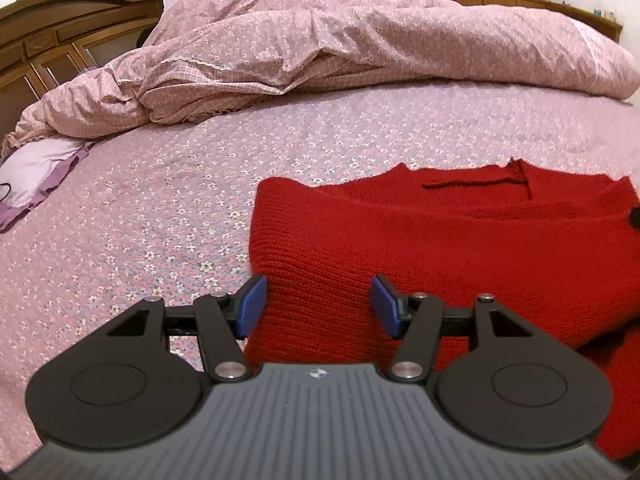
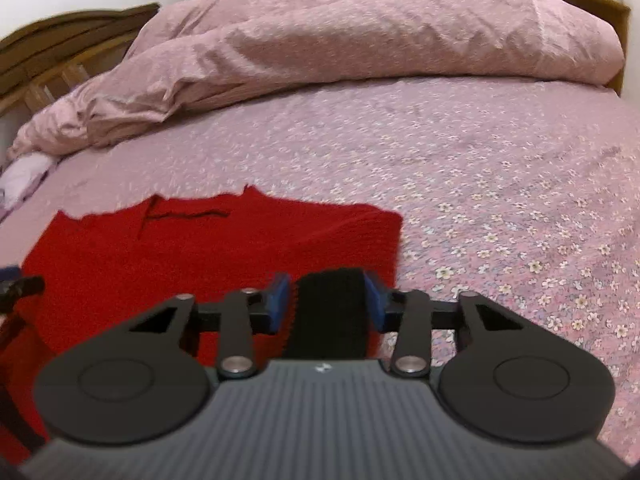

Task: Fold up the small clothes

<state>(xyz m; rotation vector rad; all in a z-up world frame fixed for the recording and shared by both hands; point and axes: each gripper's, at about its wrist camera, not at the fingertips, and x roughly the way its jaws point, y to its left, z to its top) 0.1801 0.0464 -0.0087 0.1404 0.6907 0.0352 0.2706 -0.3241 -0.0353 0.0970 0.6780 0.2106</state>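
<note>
The sweater [image 1: 440, 248] is bright red. The bed sheet [image 1: 140, 240] under it is pink with small white flowers. The blanket [image 1: 320, 40] behind the sweater is pink too.

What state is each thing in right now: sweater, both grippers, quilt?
Red sweater: lying flat on the bed sheet.
Left gripper: open, over the sweater's edge.
Right gripper: jaws around a black strip; grip unclear.
Quilt: bunched up behind.

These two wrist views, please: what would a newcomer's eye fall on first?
The bright red knitted sweater lies spread on the flowered pink bedsheet, near the front. Behind it a rumpled pink quilt is heaped across the bed. A black band at the sweater's near edge sits between the right tool's blue pads.
</note>
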